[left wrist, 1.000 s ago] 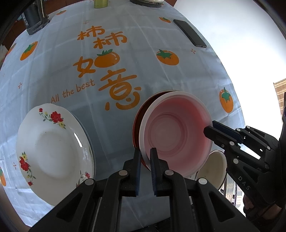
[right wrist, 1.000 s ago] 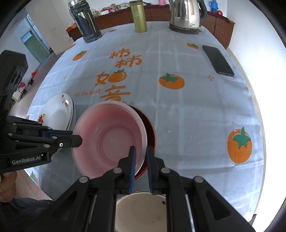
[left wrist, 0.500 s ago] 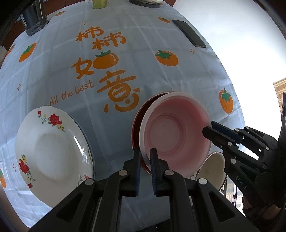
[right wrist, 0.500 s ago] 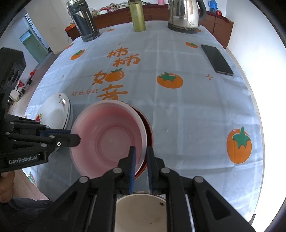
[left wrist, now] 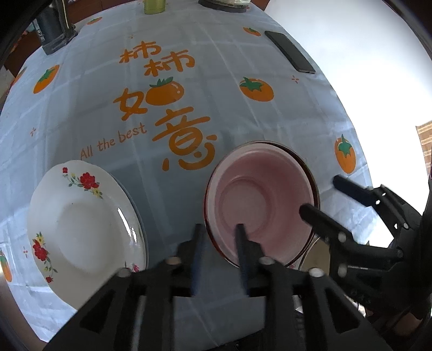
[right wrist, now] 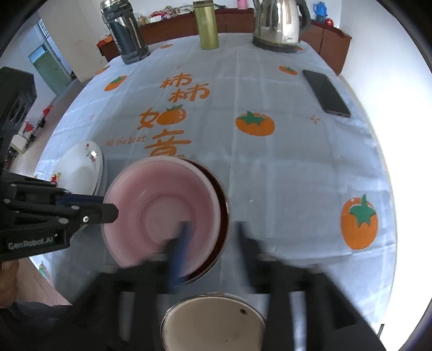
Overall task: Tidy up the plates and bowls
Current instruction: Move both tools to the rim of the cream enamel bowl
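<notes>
Two claws hang over a table (right wrist: 297,167) under a pale blue persimmon-print cloth. Both are opening: the left claw (left wrist: 218,229) and right claw (right wrist: 212,229) each straddle the rim of the pink bowl (left wrist: 259,199), nested in a dark red bowl (right wrist: 222,205). Left of them lies a floral plate (left wrist: 81,221); beyond, a phone (right wrist: 325,93), kettle (right wrist: 278,23), flasks.

The pale pink plastic bowl (left wrist: 263,205) sits nested in a dark red bowl (left wrist: 310,172) right of the white flowered plate (left wrist: 81,224), its rim between the opening jaws of both left gripper (left wrist: 218,229) and right gripper (left wrist: 320,194).
</notes>
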